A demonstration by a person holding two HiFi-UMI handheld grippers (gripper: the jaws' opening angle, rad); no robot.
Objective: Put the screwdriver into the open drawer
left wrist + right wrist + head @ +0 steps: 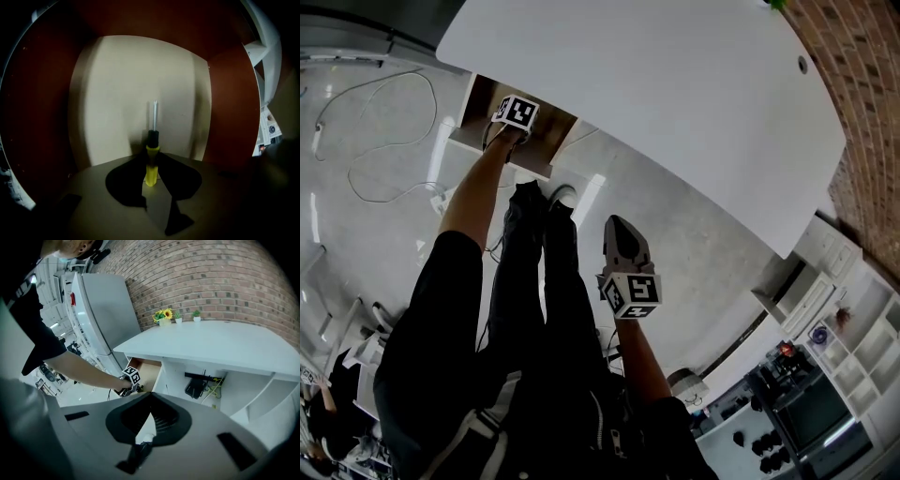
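Two tools are in use, one in each of a standing person's hands. Nearest the body and well back from the drawer point(140, 79), the right tool point(617, 227) hangs above the floor point(384, 141) with its jaws closed on nothing.

Farther out, the left arm reaches forward and down, and the left tool point(151, 158) sits inside the drawer's mouth. Its jaws are clamped on the yellow handle of the screwdriver point(153, 140). A black collar and a thin metal shaft point ahead, deeper into the drawer. The screwdriver is within the drawer's space but not yet set down. Whether any part of it touches the pale drawer bottom cannot be told.

Reddish-brown walls rise on both sides of the drawer, and its interior is dim. Beyond and above the drawer spreads the white desk point(656, 94) it belongs to.

Risks from here, as a judgement:
- If the jaws open while the screwdriver is held above the drawer bottom, it may drop, bounce or roll.
- Pushing farther in could drive the shaft tip into the drawer's back.
- Drawing the tool out carelessly could catch it on a drawer wall or the desk edge above.
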